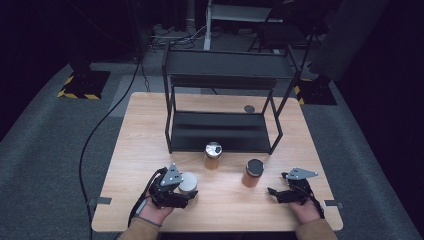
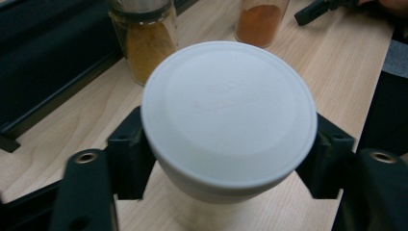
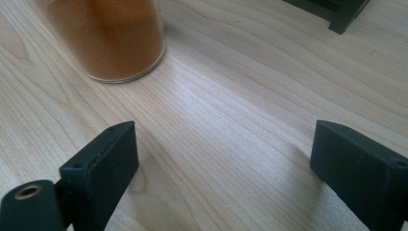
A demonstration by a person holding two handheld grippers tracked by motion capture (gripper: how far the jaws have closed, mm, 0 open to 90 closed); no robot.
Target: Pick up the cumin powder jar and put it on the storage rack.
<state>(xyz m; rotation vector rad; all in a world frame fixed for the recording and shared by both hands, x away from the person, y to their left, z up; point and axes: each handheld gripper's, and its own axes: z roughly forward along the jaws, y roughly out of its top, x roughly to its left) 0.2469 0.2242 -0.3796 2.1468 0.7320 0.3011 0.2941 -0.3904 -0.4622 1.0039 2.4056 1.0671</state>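
A jar with a white lid (image 1: 188,182) stands near the table's front left. My left gripper (image 1: 189,193) is shut on it, and in the left gripper view both black jaws press its sides just below the white lid (image 2: 228,110); left gripper (image 2: 228,156). A silver-lidded jar of yellow spice (image 1: 213,155) (image 2: 144,43) stands just in front of the black shelf rack. To its right is a black-lidded jar of orange spice (image 1: 253,172) (image 2: 260,21) (image 3: 108,36). Right of that jar, my right gripper (image 1: 278,184) (image 3: 226,154) lies open on bare wood, holding nothing.
A black two-level metal shelf rack (image 1: 222,127) takes up the middle and back of the wooden table (image 1: 150,125). A small dark round disc (image 1: 249,108) lies behind the rack's lower shelf. Cables trail off the left side onto grey floor.
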